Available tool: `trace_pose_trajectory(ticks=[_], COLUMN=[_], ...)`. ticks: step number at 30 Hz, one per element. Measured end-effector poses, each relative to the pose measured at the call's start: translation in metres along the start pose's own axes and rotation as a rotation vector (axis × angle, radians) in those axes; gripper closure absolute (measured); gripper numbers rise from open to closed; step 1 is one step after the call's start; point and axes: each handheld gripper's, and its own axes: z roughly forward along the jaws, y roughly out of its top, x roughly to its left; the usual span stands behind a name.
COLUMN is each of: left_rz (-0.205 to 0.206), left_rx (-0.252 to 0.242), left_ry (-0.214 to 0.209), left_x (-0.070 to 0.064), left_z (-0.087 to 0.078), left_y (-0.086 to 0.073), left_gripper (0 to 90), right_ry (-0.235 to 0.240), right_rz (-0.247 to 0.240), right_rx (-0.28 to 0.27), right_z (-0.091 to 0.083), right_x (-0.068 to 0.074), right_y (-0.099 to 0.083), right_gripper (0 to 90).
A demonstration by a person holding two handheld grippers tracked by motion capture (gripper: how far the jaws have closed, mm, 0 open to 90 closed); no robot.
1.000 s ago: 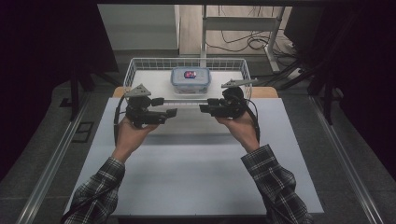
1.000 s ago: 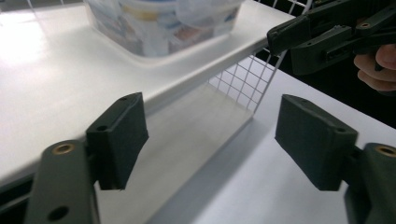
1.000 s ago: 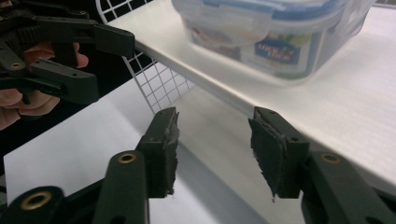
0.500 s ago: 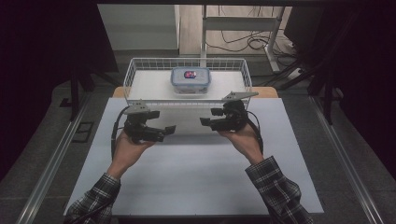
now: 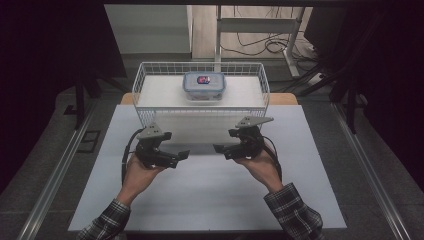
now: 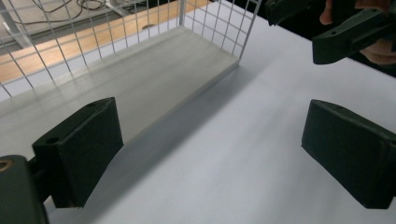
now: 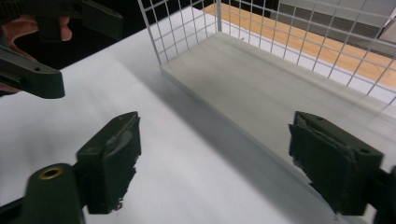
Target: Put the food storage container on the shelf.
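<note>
Food container [image 5: 204,85], clear body with a blue-rimmed snap lid and a red-purple item showing through the top, sits inside the white wire basket [image 5: 144,82], toward the far wall and about centred. Likely parked there so the mesh keeps it from sliding; lid looks closed, contents too small to name.

Basket stands at the far end of the white table [image 5: 210,200], its near wall facing the person.

Left gripper [image 5: 181,155] and right gripper [image 5: 220,149] hang over the table just in front of the basket's near wall, tips turned toward each other with a gap between. Both released: in the left gripper view the fingers [image 6: 79,154] stand wide apart with bare table between; same in the right gripper view, fingers [image 7: 109,161] spread and empty. Each view catches a corner of the basket and the opposite gripper farther off.

Container lies beyond both sets of fingers, well apart, behind the near mesh wall and roughly midway between the two grippers. Judgement: reaching it calls for going up and over the rim, not straight ahead.
</note>
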Motion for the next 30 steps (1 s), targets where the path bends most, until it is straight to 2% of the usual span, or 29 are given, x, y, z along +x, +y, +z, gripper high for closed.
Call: trace_pose_trajectory(ticks=[10,14,16,21,30], left_rz=[-0.016,-0.015,-0.005,0.005,0.001], left_rx=[0.001,0.012,0.012,0.015,0.016], left_ry=[-0.007,0.003,0.012,0.035,0.035], left_x=[-0.008,-0.011,-0.013,-0.017,-0.022], left_z=[0.008,0.01,0.009,0.005,0.0], left_y=[-0.025,-0.035,-0.041,-0.052,-0.067], left_gripper=[3.8,3.1,2.8,1.9,1.1], right_ry=[-0.004,-0.019,-0.032,-0.021,-0.042], right_rz=[-0.006,-0.021,-0.023,-0.018,-0.045], right_rx=[0.007,0.032,0.039,0.04,0.04], right_z=[0.002,0.003,0.003,0.001,-0.003], right_x=[0.005,0.008,0.009,0.012,0.023], right_y=[-0.027,-0.036,-0.04,-0.048,-0.061], right_gripper=[7.6,4.1,2.4,1.0,0.0])
